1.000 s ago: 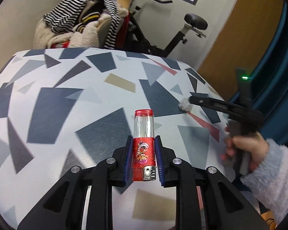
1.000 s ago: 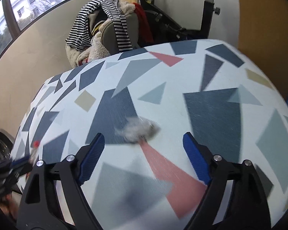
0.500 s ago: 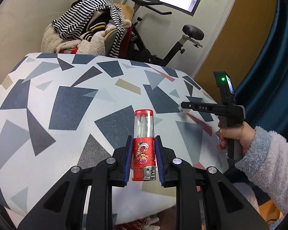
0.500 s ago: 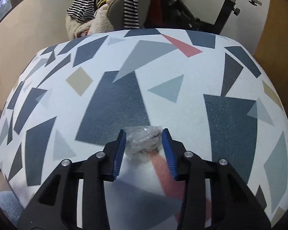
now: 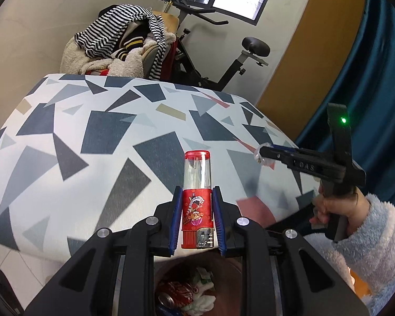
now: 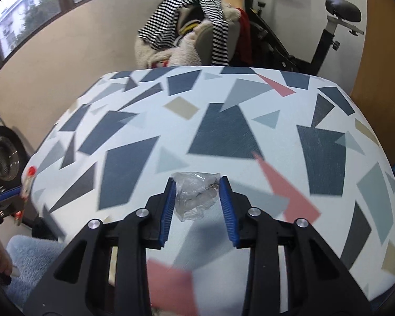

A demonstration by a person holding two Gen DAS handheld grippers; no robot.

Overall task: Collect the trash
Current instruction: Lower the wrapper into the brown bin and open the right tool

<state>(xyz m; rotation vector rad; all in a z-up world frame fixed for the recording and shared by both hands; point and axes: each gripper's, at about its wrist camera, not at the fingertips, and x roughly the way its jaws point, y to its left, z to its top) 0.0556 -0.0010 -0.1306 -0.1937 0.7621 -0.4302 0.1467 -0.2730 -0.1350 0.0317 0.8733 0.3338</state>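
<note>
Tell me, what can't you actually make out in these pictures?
- Bin, left view: the left hand-held gripper covers most of it; only a can and scraps show.
- Lighter label: print too small to read.
- Plastic wrapper, right view: crumpled, its contents unclear.
- Tablecloth near edge, right view: blurred.

A white tablecloth (image 5: 97, 163) scattered with navy, grey, tan and coral shards; a red-capped, red-labelled clear tube (image 5: 197, 192); black-and-white striped clothes (image 5: 113, 34) upper left; teal curtain (image 5: 376, 79) right.
</note>
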